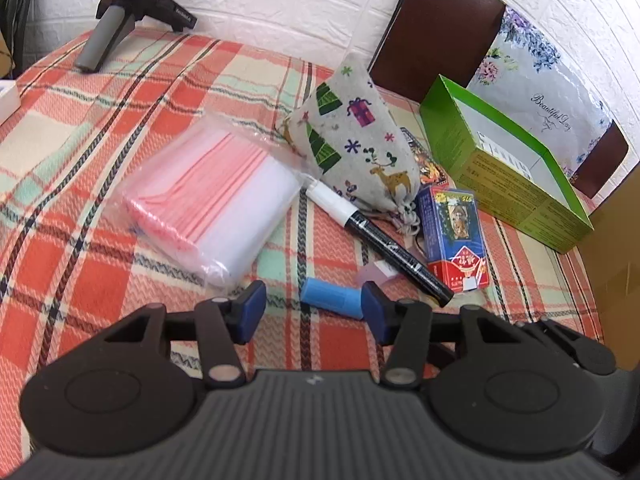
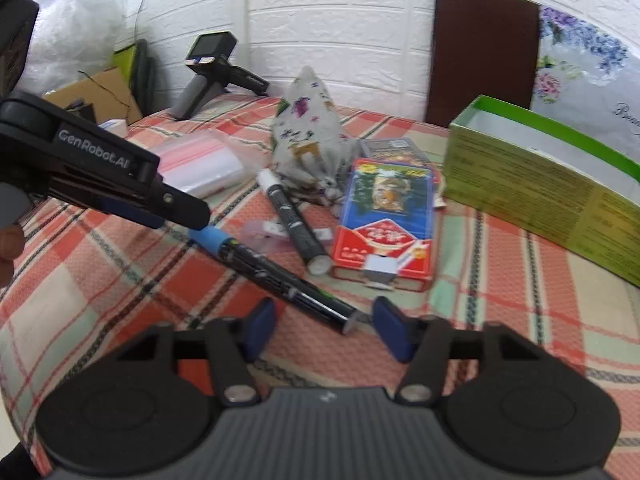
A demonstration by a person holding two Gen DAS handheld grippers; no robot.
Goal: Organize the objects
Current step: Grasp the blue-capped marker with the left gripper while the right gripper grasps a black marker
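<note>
Closing on: blue marker, which lies flat and slanted on the cloth; probably a two-handed pickup.
Right gripper: part open, nothing held. The marker's black tail sits between the pads, nearer the right one, with no visible contact.
Left gripper: about half open, nothing held. The blue cap lies on the cloth between the tips. It looks to be against the right pad, with a clear gap to the left one.
Do well: centre each end in its jaws before squeezing. Grip the barrel, not the rounded tip, or it may squirt out. Keep both grippers at the same height so the marker stays level.
Watch: the white marker lies just beyond, angled toward the blue one, with a clear scrap beside it. Don't sweep either.
Behind that: card box flat, just right of the white marker. The pouch stands slumped beyond both.
Left side: bags, clear of the grasp.
Far right: green box, open-topped and the likely drop spot. Lift over the card box to reach it.
</note>
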